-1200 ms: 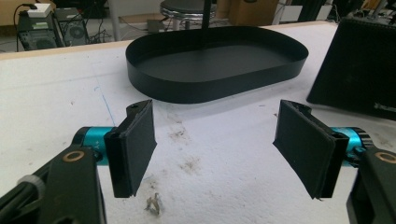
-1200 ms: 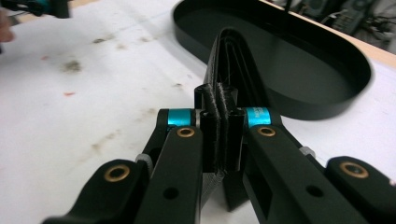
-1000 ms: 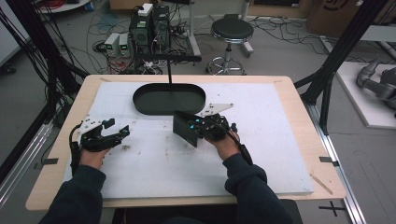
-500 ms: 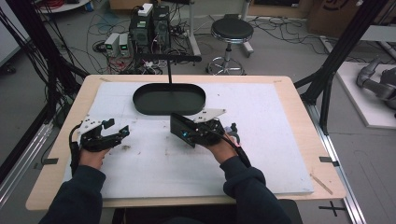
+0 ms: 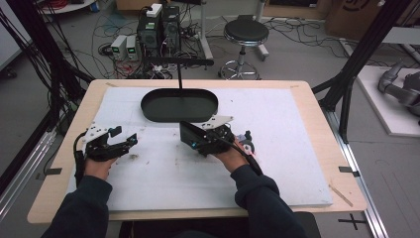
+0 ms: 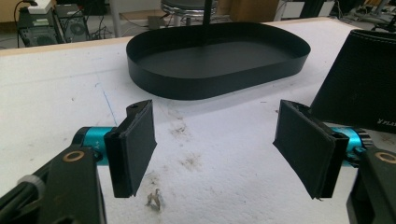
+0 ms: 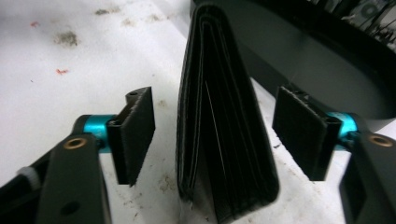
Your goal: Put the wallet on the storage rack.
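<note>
A black folded wallet (image 7: 224, 140) stands on its edge on the white mat, spine up. My right gripper (image 7: 219, 135) is open around it, one pad on each side with a gap to both. In the high view the wallet (image 5: 190, 135) sits just in front of the black oval tray (image 5: 179, 105), and the right gripper (image 5: 200, 141) is at mid-table. My left gripper (image 5: 126, 140) rests open at the left with nothing between its pads (image 6: 135, 144). From it the wallet (image 6: 359, 88) shows at the right and the tray (image 6: 215, 86) ahead.
A thin black post (image 5: 180, 82) rises from the tray and carries a crossbar. The white mat (image 5: 297, 148) is stained with small brown and red marks near the grippers. Beyond the table's far edge stand a stool (image 5: 246, 34) and electronics boxes (image 5: 158, 27).
The right hand and gripper have shifted a little to the left and towards me, the wallet along with them. The left gripper has stayed put.
</note>
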Action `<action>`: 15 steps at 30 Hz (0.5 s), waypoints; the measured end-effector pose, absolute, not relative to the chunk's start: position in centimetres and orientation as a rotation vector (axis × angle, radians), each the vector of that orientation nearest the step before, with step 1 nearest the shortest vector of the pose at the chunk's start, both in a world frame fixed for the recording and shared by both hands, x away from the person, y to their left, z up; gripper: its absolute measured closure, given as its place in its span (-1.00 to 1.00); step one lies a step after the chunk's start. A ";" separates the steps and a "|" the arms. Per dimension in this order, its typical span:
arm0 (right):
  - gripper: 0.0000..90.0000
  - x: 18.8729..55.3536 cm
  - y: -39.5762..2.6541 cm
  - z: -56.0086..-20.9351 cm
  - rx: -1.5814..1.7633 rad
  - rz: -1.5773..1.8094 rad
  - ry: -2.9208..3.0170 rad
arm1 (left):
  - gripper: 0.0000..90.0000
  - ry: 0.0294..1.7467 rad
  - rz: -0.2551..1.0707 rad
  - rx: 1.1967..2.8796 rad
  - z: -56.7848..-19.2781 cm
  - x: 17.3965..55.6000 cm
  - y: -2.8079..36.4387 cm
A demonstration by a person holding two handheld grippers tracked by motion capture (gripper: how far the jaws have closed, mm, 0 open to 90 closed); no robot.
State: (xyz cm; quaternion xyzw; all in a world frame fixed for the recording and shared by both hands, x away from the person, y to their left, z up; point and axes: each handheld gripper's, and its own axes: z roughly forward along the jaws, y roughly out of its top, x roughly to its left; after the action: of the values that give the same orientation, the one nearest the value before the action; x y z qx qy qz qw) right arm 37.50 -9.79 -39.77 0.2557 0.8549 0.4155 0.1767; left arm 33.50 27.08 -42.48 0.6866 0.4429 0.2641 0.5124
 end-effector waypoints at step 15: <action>0.72 40.8 -10.7 -37.8 0.827 1.235 2.456 | -0.36 1.061 0.637 1.642 -42.5 33.6 27.2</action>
State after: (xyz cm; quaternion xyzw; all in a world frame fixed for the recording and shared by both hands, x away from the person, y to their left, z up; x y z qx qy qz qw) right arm 40.78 -10.69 -37.76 0.2856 0.8477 0.4261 0.1350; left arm 33.61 27.22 -42.51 0.6839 0.4418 0.2652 0.5165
